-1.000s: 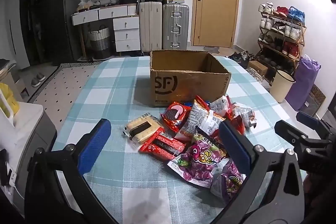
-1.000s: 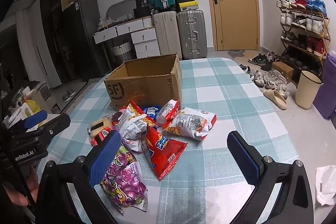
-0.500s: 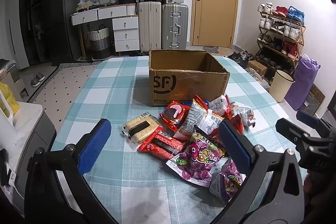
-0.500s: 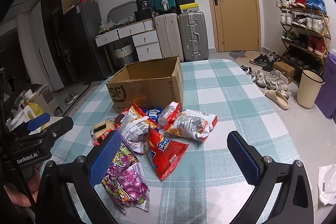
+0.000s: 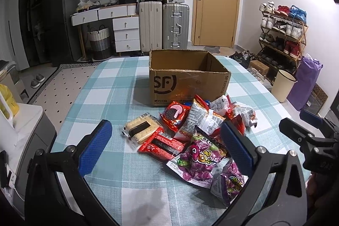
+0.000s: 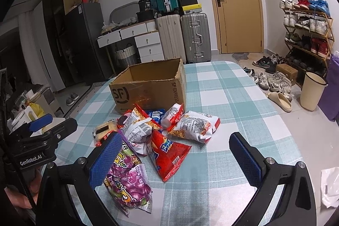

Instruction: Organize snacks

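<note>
**Over the checked table: 2 tongs spread, nothing lifted yet**

Across the lower middle of both views a heap of snack packets is seen, piled just in front of the cardboard box (image 5: 188, 79), whose top is open and whose visible inside looks empty, so it is judged to be the intended destination. The left gripper (image 5: 167, 141) is held with its blue pads wide apart and nothing between them; framed in that gap are the red biscuit pack (image 5: 163, 144) and the pale wafer pack (image 5: 142, 127), lower centre. The right gripper (image 6: 175, 154) is likewise spread and empty, and the red chip bag (image 6: 167, 151) is lined up between its pads. Purple candy bags (image 6: 125, 181) are lying nearest the camera, lower left. No packet is touched. The heap sits well apart from the tablecloth (image 5: 106, 82) edges.
</note>
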